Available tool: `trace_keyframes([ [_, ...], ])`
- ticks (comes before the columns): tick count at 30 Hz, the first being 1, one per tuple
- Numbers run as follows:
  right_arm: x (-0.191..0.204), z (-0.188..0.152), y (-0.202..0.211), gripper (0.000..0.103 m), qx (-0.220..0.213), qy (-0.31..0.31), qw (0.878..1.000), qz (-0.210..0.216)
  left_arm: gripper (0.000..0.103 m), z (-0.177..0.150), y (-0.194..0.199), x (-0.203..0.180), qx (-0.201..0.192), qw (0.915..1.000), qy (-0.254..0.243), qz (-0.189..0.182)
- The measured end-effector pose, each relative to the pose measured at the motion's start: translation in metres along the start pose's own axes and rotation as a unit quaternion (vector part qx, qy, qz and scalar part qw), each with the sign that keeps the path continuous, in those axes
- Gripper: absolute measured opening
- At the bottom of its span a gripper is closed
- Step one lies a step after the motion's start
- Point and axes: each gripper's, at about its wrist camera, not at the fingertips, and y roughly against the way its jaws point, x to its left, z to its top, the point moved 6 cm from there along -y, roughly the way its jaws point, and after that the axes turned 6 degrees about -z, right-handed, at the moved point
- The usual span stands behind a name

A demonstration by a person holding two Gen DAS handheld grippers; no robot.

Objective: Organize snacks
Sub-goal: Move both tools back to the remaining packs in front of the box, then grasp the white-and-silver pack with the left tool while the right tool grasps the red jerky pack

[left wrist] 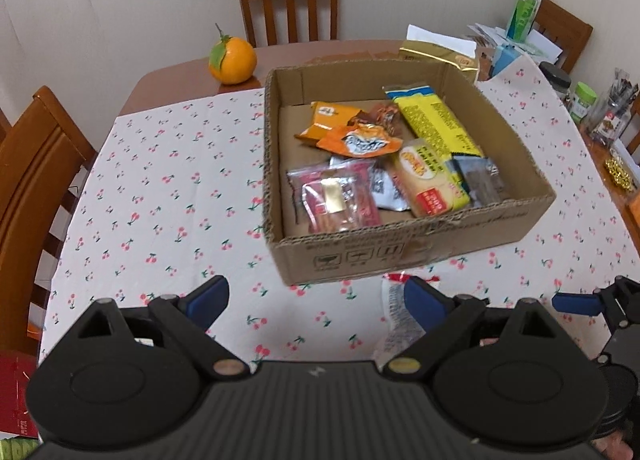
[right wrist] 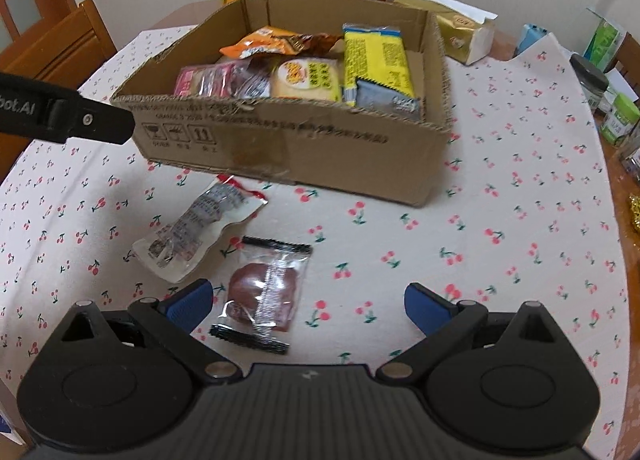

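I hold the left tool (left wrist: pixel 316 302) wide open above the desk (left wrist: pixel 168 188), with nothing between its blue pads (left wrist: pixel 206 298). It points down at the cherry-print cloth just in front of the box (left wrist: pixel 400 252). A white pouch (left wrist: pixel 394 308) lies partly behind its right finger.

I hold the right tool (right wrist: pixel 308 306) wide open as well, gripping nothing. A clear wrapper (right wrist: pixel 262 292) with a brown cake inside lies flat on the cloth between its fingers, nearer the left pad (right wrist: pixel 190 302); I cannot tell whether that pad touches it. The white pouch lies just left of the wrapper and near the front wall of the box, on the cloth.

The box sits open-topped at the middle of the desk. Inside it I see:
- a yellow pack (left wrist: pixel 440 120) along the right side;
- an orange pack (left wrist: pixel 328 120) and an orange pouch (left wrist: pixel 360 142) toward the back;
- a pink pack (left wrist: pixel 336 200) at the front left;
- a pale yellow pack (left wrist: pixel 428 180) at the front centre;
- a grey pack (right wrist: pixel 388 98) at the front right corner.

An orange (left wrist: pixel 233 59) with a leaf stands on the bare wood behind the box, to its left. A gold bag (right wrist: pixel 460 36) lies behind the box, to its right. Jars (right wrist: pixel 592 80) stand at the right edge of the desk. Chairs (left wrist: pixel 290 0) stand around it.
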Motion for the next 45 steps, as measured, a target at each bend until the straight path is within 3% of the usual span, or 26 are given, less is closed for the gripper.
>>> trace_keyframes([
  [10,0.022,-0.007,-0.019,0.103,0.014,0.003,1.0,-0.02,0.094,-0.009,-0.002,0.016,0.008,1.0,0.001,-0.005],
  [19,0.024,-0.006,-0.025,0.103,-0.005,-0.009,0.999,-0.045,0.094,-0.015,-0.008,0.014,0.021,0.9997,-0.005,-0.015],
  [34,-0.031,-0.018,-0.021,0.103,-0.013,-0.063,0.995,-0.077,0.093,-0.026,-0.051,-0.041,0.061,0.9936,-0.034,-0.088],
  [37,-0.035,-0.02,-0.021,0.103,-0.015,-0.058,0.995,-0.074,0.086,-0.031,-0.063,-0.05,0.071,0.9917,-0.026,-0.104],
  [41,-0.038,-0.022,-0.019,0.103,-0.02,-0.048,0.996,-0.068,0.066,-0.036,-0.074,-0.058,0.083,0.9901,-0.017,-0.112],
  [45,-0.038,-0.022,-0.019,0.103,-0.025,-0.04,0.997,-0.063,0.059,-0.036,-0.075,-0.063,0.073,0.992,-0.023,-0.1],
])
